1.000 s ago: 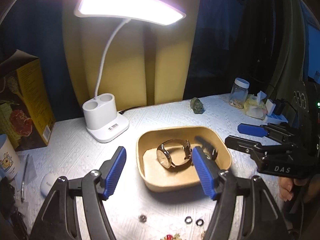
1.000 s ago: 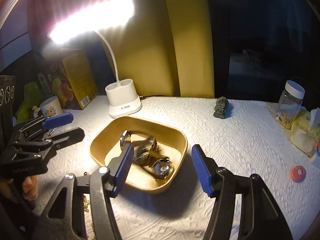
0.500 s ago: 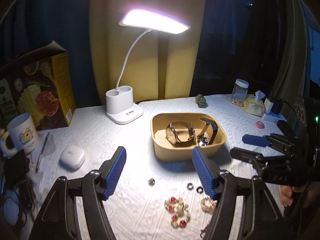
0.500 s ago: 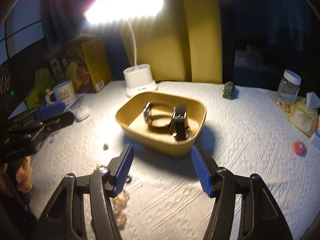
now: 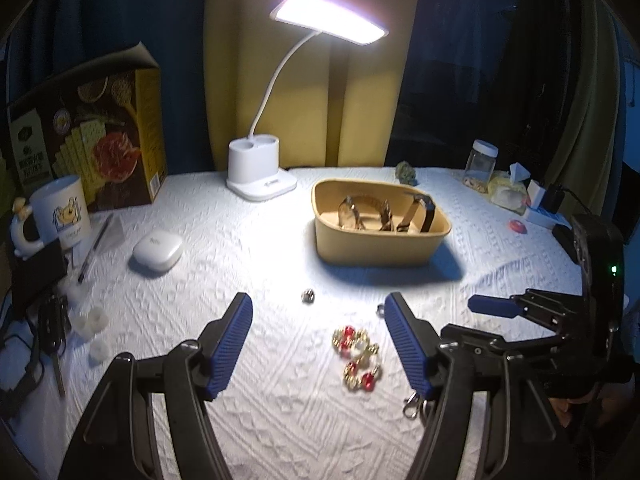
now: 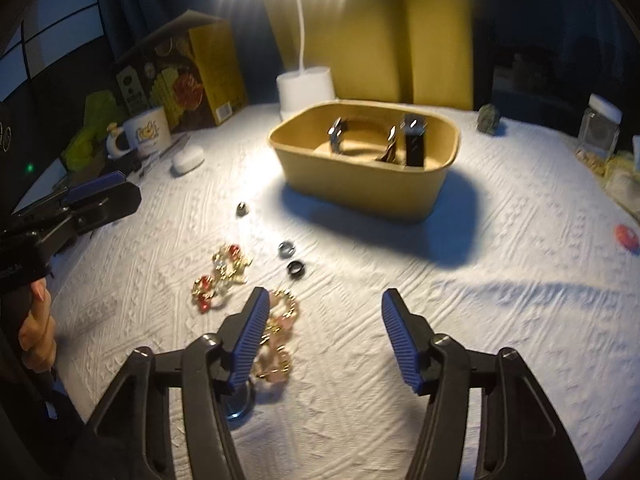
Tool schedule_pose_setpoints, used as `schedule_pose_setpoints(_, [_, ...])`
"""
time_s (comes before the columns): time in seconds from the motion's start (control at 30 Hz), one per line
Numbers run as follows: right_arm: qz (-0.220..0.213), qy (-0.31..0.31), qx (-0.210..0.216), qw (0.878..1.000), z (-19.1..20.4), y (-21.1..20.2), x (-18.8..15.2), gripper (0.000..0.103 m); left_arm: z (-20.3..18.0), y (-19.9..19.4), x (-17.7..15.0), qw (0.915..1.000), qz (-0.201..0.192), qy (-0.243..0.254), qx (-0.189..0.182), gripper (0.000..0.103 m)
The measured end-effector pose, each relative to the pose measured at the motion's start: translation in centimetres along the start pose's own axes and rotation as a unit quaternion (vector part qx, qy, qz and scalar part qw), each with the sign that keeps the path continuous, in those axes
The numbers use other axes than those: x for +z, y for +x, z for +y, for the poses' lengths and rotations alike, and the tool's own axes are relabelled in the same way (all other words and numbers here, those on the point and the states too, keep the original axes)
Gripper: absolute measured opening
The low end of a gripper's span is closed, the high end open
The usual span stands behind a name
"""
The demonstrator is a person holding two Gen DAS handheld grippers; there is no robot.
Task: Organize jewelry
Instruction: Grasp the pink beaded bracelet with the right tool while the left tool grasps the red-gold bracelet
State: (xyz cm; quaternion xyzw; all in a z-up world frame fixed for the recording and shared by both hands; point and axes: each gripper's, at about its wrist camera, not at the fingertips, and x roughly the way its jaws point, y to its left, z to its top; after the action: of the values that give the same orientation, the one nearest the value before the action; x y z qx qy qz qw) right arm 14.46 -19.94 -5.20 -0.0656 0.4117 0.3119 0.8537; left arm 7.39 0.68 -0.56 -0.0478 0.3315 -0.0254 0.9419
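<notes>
Under the glow of the white gooseneck desk lamp [image 5: 264, 168], a tan, round-cornered paper tray [image 5: 380, 246] sits on the surface, which is covered with a white embossed cloth [image 5: 240, 248]; inside the tray stand a couple of wristwatches [image 5: 352, 210], one with a dark strap [image 6: 414, 140]. The loose jewellery lies on the cloth in front of the tray: a gold bracelet with red beads [image 5: 356, 354], a second gold chain with pale pink stones [image 6: 280, 336], a small silver ring [image 6: 286, 249], a black ring [image 6: 296, 267] just beside it, and a lone silver stud [image 5: 308, 295] nearer the tray. The left claw [image 5: 318, 344] hangs above the cloth with its blue-padded jaws wide apart, the red-beaded bracelet below the gap and nothing gripped. The right claw [image 6: 322, 340] has just been narrowing, yet its jaws stand apart over bare cloth, empty, with the pink-stone chain beneath its left finger. Off to the left are a white cartoon mug [image 5: 60, 212], a printed food box [image 5: 92, 136] and a white earbud case [image 5: 157, 252].
</notes>
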Motion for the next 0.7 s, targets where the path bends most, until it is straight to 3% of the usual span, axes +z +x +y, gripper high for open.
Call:
schedule_pose_setpoints(0.27, [0.025, -0.026, 0.001, 0.999, 2.1, 1.8, -0.9, 0.038, 1.0, 0.1, -0.8, 0.9999, 0.007, -0.011, 0.005, 0.068])
schedule_pose_setpoints(0.33, [0.028, -0.030, 0.011, 0.999, 2.2, 1.8, -0.8, 0.018, 1.1, 0.1, -0.9, 0.9999, 0.008, -0.013, 0.006, 0.068])
schedule_pose_setpoints(0.37, [0.030, -0.035, 0.013, 0.999, 2.4, 1.8, -0.8, 0.015, 1.0, 0.2, -0.9, 0.9999, 0.009, -0.013, 0.006, 0.068])
schedule_pose_setpoints(0.47, [0.029, -0.054, 0.009, 0.998, 2.8, 1.6, -1.0, 0.015, 0.6, 0.5, -0.9, 0.9998, 0.016, -0.008, 0.006, 0.068])
schedule_pose_setpoints(0.7, [0.011, -0.050, 0.011, 0.999, 1.6, 0.1, -1.2, 0.014, -1.9, 3.6, -2.3, 0.9963, 0.080, 0.032, 0.001, 0.068])
